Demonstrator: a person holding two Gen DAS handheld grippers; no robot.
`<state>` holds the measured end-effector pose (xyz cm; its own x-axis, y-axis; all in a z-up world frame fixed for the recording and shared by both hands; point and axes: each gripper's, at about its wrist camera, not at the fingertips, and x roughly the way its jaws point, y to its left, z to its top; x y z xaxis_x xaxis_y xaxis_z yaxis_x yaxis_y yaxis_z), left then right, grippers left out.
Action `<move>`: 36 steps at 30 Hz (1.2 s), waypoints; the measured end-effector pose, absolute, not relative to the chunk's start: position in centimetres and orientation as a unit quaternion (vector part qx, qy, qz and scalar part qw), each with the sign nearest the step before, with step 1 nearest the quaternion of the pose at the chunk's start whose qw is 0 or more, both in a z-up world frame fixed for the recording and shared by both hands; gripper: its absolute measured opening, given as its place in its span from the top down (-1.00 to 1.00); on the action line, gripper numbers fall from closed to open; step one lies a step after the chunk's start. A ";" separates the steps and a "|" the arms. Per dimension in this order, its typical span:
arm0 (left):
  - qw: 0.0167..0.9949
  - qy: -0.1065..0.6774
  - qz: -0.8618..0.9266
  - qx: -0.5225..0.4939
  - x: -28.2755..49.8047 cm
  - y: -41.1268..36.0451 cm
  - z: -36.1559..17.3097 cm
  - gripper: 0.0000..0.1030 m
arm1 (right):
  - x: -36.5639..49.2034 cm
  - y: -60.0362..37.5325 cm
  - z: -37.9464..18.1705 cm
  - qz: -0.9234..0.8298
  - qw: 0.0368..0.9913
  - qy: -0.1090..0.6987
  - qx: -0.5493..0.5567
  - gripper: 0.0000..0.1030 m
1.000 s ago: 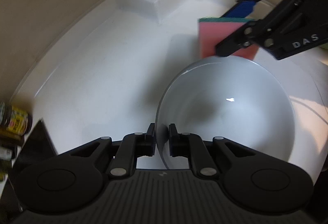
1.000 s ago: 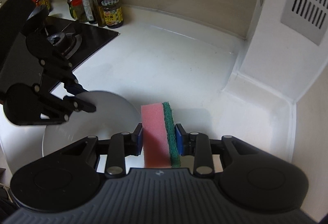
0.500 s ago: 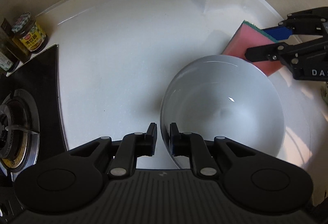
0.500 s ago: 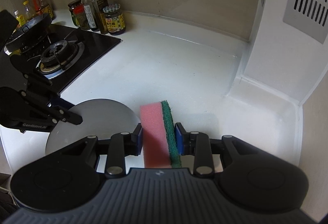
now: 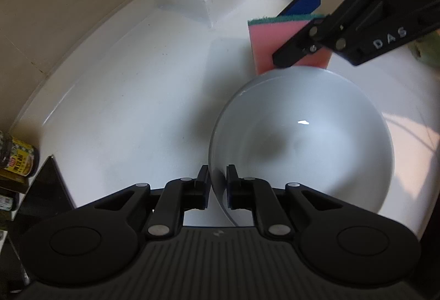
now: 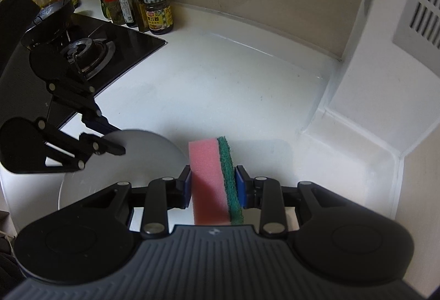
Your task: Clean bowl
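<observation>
The left gripper (image 5: pixel 217 184) pinched the near rim of the bowl (image 5: pixel 302 140), which stood on the white surface (image 5: pixel 132 107); the right gripper (image 6: pixel 211 187) clamped the sponge (image 6: pixel 213 179) just beyond its far rim; hard scrubbing could probably twist the thin-held rim loose.

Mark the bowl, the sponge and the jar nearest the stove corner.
bowl (image 5: pixel 316 140), left wrist view, on the inner wall near the bottom.
sponge (image 6: pixel 206 179), right wrist view, on the pink foam face between the right tongs.
jar (image 6: pixel 159 15), right wrist view, on its label.
</observation>
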<state>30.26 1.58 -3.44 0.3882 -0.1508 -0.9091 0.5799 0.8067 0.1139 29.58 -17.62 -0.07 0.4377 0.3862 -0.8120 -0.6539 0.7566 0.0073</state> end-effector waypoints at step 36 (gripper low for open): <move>0.828 0.495 -0.205 0.166 28.7 4.0 -3.4 0.54 | 28.8 -20.0 -0.8 0.280 0.860 0.419 -0.078 0.46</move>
